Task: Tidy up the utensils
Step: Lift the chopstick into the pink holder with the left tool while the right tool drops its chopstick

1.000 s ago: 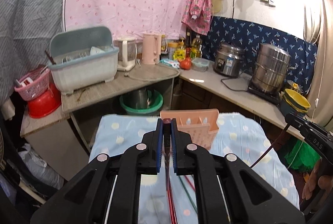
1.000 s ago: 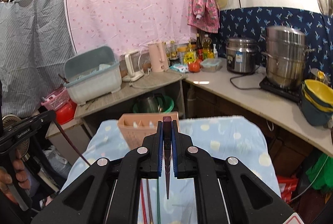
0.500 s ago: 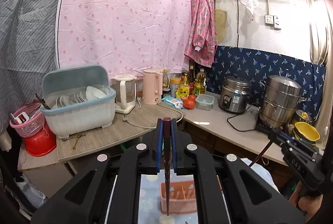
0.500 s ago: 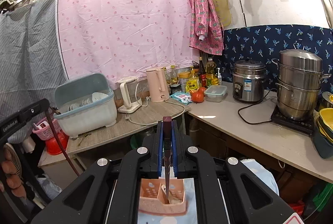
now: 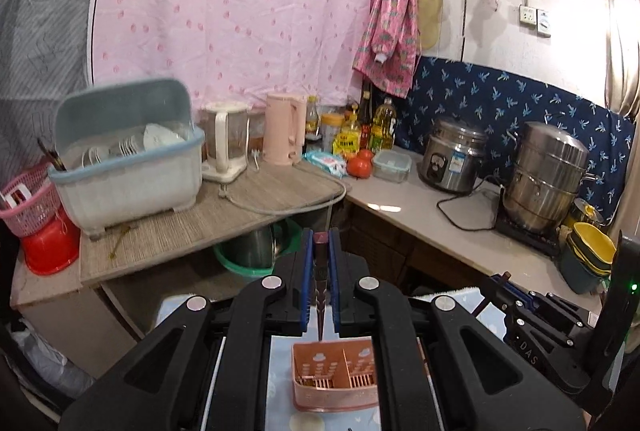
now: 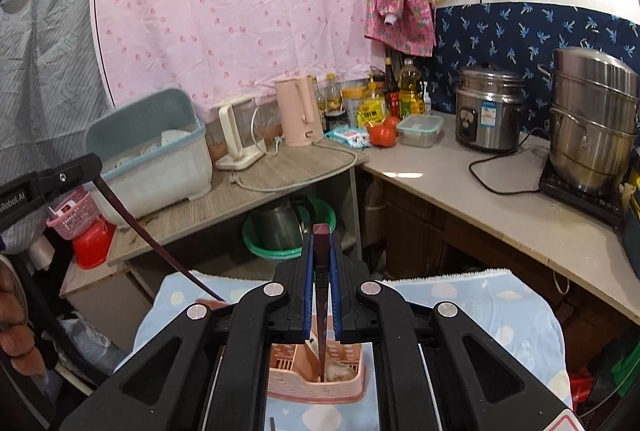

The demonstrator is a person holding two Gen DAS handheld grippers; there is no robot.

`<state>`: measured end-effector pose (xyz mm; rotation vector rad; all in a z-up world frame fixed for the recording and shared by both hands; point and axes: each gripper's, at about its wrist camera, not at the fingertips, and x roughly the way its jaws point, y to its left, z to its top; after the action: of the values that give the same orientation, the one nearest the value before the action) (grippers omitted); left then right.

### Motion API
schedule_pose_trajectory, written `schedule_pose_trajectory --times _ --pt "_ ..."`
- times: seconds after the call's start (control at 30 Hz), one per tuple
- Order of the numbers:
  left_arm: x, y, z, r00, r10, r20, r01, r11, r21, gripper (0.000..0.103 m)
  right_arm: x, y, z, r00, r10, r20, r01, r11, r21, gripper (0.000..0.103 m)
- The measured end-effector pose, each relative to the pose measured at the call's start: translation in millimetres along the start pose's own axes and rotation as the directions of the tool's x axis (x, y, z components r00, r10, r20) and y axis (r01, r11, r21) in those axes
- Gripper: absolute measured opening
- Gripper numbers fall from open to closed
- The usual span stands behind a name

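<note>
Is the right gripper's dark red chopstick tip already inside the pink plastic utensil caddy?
Yes, the dark red chopstick reaches down past the pink plastic utensil caddy's rim into a compartment.

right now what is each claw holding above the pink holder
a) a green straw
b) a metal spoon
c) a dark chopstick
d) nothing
c: the left claw and right claw each clamp a dark reddish chopstick pointing down toward the pink holder.

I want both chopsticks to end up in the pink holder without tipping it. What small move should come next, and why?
Probably lower the right gripper a little further, then open it. Its chopstick stands nearly upright with the tip already inside the pink holder. The left gripper holds its chopstick with the tip only at the holder's rim, so it can follow.
</note>
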<state>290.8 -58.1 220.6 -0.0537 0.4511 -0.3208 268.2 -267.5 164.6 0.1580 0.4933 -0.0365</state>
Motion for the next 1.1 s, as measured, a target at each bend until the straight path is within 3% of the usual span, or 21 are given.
schedule_pose_trajectory --times 0.27,0.6,1.1 --pt "4 9 -23 0.999 -0.002 -0.044 0.001 1.0 -0.03 0.007 7 0 -17 0.999 -0.016 -0.033 0.015 1.0 -0.01 0.008" --pt "-44 6 21 0.997 0.004 0.076 -0.003 1.0 -0.011 0.007 -2 4 -15 0.999 -0.036 -0.011 0.035 0.999 -0.03 0.007" --pt "-52 2 20 0.997 0.003 0.072 -0.002 1.0 -0.012 0.007 -5 2 -19 0.999 -0.045 -0.015 0.045 0.999 -0.03 0.009"
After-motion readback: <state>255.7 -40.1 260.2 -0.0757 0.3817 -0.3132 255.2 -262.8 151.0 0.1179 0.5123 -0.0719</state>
